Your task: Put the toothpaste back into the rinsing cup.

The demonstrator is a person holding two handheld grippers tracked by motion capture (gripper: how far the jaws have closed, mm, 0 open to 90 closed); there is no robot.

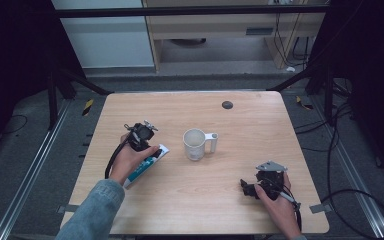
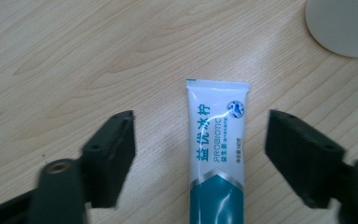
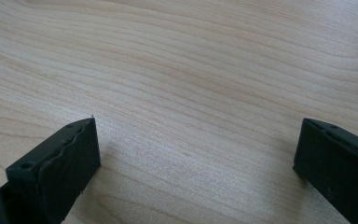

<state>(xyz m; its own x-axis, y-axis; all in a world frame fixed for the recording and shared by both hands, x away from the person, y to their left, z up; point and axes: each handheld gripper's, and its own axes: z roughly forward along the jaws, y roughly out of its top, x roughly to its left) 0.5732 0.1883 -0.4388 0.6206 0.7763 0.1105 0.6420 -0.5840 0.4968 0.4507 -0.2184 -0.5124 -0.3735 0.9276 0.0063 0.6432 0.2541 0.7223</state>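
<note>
The left gripper (image 2: 198, 154) straddles the toothpaste tube (image 2: 216, 154), which lies flat just left of the mug (image 1: 196, 144), jaws apart and clear of its sides, lined up to pinch; the right gripper (image 1: 252, 189) waits open, nearer than the mug

**Around the Work: Mug, Table and Room**

A white mug (image 1: 195, 144) stands upright near the middle of the light wooden table (image 1: 240, 125), its handle pointing to the right; its pale base also shows at the top right corner of the left gripper view (image 2: 345, 25). A small dark round disc (image 1: 227, 105) lies near the table's far edge, well apart from the mug. Beyond the table stands a wooden cabinet (image 1: 215, 25), and black cables (image 1: 340, 150) trail across the grey floor at the right.
</note>
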